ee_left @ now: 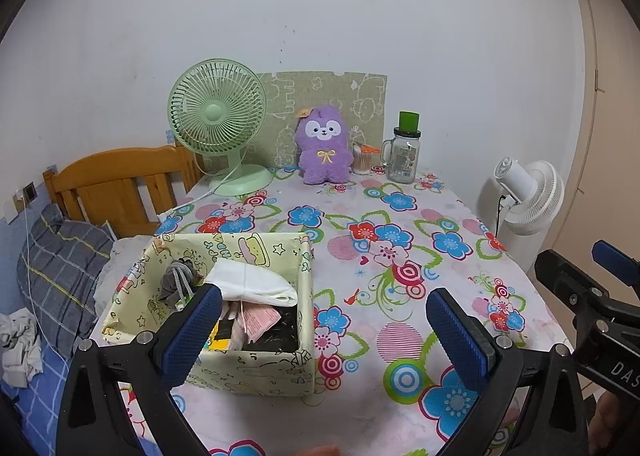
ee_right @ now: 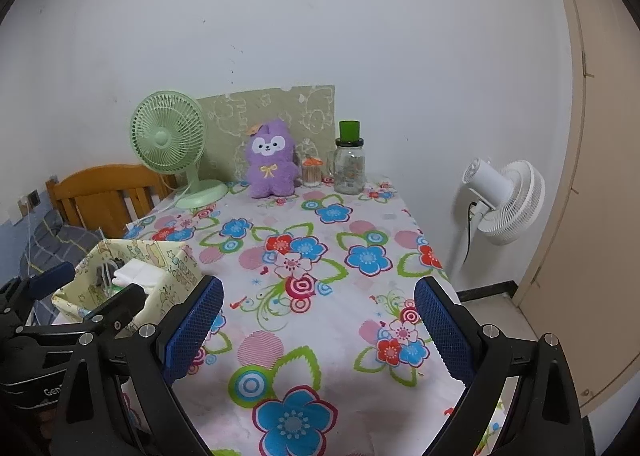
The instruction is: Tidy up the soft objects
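Blue-padded and black-framed, the left gripper (ee_left: 324, 332) hovers low over the table with its jaws spread wide and nothing between them; its left finger overlaps the near edge of the pale yellow cartoon-printed fabric storage box (ee_left: 224, 360). The right gripper (ee_right: 318, 328), built the same, also stands wide and empty, just right of the box over the flower-patterned tablecloth (ee_right: 320, 256).

Inside the box lie a folded white cloth (ee_left: 252, 282), a crumpled grey fabric piece with a drawstring (ee_left: 178, 280), and pink and yellow packets over something dark.

Well beyond the box, at the table's far edge against the wall, sits the fluffy purple plush animal (ee_left: 323, 144). It stands upright, its long axis vertical, its white face turned toward the grippers, with a yellow bow on its chest and an orange tag by one ear. A mint-green desk fan (ee_left: 218, 124) stands left of the plush; a clear glass mug jar with a green lid (ee_left: 404, 152) stands right of it.
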`<action>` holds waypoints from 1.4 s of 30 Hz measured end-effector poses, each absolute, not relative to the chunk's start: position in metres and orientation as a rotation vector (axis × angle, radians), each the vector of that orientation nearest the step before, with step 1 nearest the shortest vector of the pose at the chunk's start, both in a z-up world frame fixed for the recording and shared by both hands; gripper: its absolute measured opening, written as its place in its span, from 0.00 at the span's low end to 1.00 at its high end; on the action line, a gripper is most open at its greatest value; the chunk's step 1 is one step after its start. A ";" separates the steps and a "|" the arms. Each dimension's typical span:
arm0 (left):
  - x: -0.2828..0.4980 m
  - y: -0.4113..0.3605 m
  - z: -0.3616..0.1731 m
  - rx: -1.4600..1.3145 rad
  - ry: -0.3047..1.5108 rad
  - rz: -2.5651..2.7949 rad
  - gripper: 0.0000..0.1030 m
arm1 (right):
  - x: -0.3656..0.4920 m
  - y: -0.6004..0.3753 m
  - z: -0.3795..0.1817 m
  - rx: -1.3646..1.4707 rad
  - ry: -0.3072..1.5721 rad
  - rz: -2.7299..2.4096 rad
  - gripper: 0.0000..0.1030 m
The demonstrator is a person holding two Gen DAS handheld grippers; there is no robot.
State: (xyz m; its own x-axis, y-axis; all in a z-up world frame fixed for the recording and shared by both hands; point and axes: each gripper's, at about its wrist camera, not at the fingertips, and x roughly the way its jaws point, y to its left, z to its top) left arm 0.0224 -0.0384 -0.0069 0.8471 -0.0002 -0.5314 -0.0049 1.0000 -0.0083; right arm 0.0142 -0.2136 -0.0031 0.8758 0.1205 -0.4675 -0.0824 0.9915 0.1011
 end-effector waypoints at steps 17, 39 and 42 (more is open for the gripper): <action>0.024 -0.039 -0.007 -0.007 0.559 0.006 1.00 | 0.016 -0.215 -0.004 0.088 0.493 0.107 0.95; 0.026 -0.038 -0.010 -0.013 0.562 0.003 1.00 | 0.019 -0.214 -0.006 0.095 0.498 0.103 0.95; 0.026 -0.038 -0.010 -0.015 0.563 0.002 1.00 | 0.019 -0.214 -0.006 0.090 0.491 0.099 0.95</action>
State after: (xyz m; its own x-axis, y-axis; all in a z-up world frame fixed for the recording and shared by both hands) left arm 0.0264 -0.0384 -0.0104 0.8458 -0.0019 -0.5336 -0.0061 0.9999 -0.0133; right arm 0.0186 -0.2142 -0.0062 0.8773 0.1169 -0.4656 -0.0735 0.9912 0.1104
